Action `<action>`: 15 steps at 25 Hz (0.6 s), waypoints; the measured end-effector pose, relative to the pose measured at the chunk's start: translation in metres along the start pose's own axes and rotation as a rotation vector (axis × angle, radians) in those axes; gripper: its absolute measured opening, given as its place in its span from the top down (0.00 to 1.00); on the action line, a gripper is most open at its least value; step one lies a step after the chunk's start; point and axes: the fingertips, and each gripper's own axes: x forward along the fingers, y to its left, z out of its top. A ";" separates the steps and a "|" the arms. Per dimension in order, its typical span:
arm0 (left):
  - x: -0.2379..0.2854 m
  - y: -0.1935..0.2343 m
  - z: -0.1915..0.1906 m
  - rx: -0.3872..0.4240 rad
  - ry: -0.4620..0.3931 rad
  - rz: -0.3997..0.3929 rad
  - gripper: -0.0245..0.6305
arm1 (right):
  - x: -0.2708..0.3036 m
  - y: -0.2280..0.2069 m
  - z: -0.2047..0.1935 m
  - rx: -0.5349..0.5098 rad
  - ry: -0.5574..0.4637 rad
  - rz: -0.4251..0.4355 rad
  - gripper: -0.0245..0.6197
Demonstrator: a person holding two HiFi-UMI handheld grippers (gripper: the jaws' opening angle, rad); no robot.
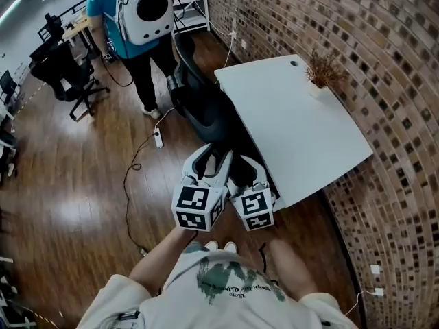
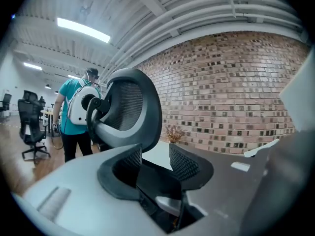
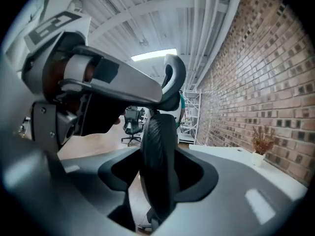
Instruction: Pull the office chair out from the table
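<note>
Jaws of right gripper [image 3: 158,154] are closed on the edge of the office chair's [image 1: 199,108] backrest [image 3: 157,191]; jaws of left gripper [image 2: 155,156] are held apart with nothing between, mesh headrest [image 2: 130,107] just beyond. Chair is parked tight against the white table [image 1: 302,136], partly under its top.

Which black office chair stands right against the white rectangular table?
The black mesh office chair close against the white table's long edge. The other black chair stands free on the wooden floor at far left.
</note>
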 end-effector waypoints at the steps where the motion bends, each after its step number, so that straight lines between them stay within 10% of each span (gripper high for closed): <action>1: 0.000 0.003 0.001 0.013 -0.006 0.021 0.70 | 0.003 0.000 0.002 0.005 -0.010 -0.019 0.65; 15: 0.038 0.004 0.056 0.269 -0.055 0.178 0.39 | 0.016 0.005 0.002 -0.004 0.010 -0.033 0.70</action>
